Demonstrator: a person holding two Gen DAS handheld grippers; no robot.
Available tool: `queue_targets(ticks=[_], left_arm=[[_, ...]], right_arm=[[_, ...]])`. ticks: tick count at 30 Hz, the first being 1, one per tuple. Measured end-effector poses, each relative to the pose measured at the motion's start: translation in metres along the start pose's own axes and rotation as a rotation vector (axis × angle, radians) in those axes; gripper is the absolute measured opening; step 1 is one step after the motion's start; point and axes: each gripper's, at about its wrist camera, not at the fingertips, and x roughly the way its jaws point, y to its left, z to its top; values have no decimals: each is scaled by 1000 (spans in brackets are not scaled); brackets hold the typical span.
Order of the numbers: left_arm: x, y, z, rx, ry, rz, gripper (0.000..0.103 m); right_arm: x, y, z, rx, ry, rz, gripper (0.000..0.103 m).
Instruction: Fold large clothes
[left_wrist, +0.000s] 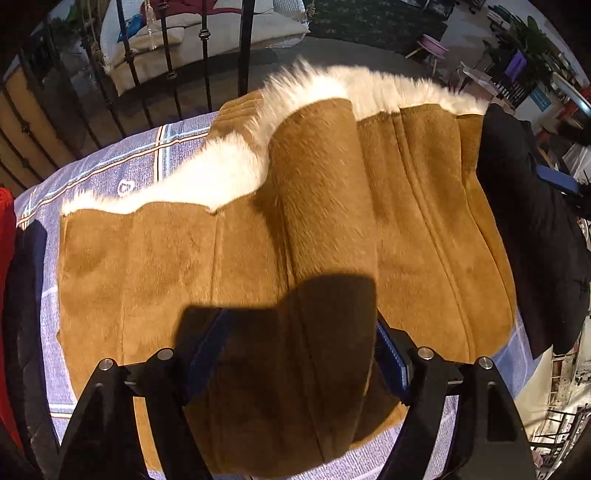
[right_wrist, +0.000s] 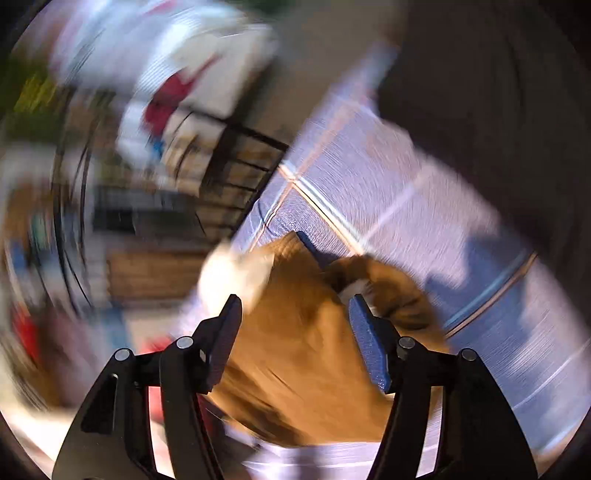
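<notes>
Lilac checked bedsheet (left_wrist: 110, 173) covers the bed, and on it, nearest the left tool (left_wrist: 295, 354) and under the right tool (right_wrist: 295, 314), lies one brown coat (left_wrist: 332, 229) with white fur trim (left_wrist: 221, 177); both tools, two in all, stand open and grip nothing. I judge that the sleeve (left_wrist: 321, 177) folded along the middle could slide off or spring back, because the thick pile is springy and nothing holds it. Farther off lie one black garment (left_wrist: 535, 229) at the right and a black railing (left_wrist: 166, 55) behind.

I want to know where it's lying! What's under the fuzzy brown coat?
A purple checked bedsheet shows around the brown coat, which lies spread on it. Whatever sits directly beneath the coat is covered.
</notes>
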Motion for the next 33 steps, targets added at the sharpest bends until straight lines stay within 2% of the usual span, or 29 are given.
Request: queue_targets(ticks=[3, 5, 8, 10, 12, 14, 17, 19, 21, 23, 24, 26, 28, 30, 33], left_arm=[[13, 0, 22, -12, 19, 1, 80], [19, 1, 31, -43, 35, 2, 83], [20, 2, 34, -44, 36, 4, 84], [5, 13, 33, -79, 6, 10, 84], [-19, 27, 26, -137, -49, -41, 84], [-39, 37, 12, -171, -94, -46, 87], [-64, 47, -9, -181, -150, 28, 87], [-73, 53, -24, -201, -179, 128, 87], [-75, 64, -32, -237, -179, 202, 87], [-69, 79, -35, -303, -152, 195, 87], [-58, 87, -35, -326, -105, 219, 87], [-45, 99, -33, -323, -70, 297, 87], [-33, 107, -31, -313, -43, 341, 87], [-23, 116, -28, -319, -11, 326, 87], [-20, 125, -27, -327, -26, 314, 87]], right_arm=[[8, 41, -52, -361, 77, -53, 61], [25, 61, -95, -574, 107, -127, 61], [59, 75, -131, -739, 135, -165, 61], [82, 77, -137, -780, 141, -224, 60], [101, 72, -130, -775, 165, -288, 58], [112, 62, -119, -726, 182, -257, 58], [120, 65, -114, -763, 186, -273, 59], [127, 70, -115, -788, 188, -318, 60], [132, 72, -113, -773, 197, -336, 60], [133, 73, -112, -752, 202, -343, 60], [132, 74, -111, -745, 202, -347, 60], [130, 77, -112, -735, 184, -368, 59], [123, 79, -112, -733, 143, -386, 59], [113, 76, -114, -718, 112, -382, 59], [95, 74, -111, -690, 38, -353, 61]])
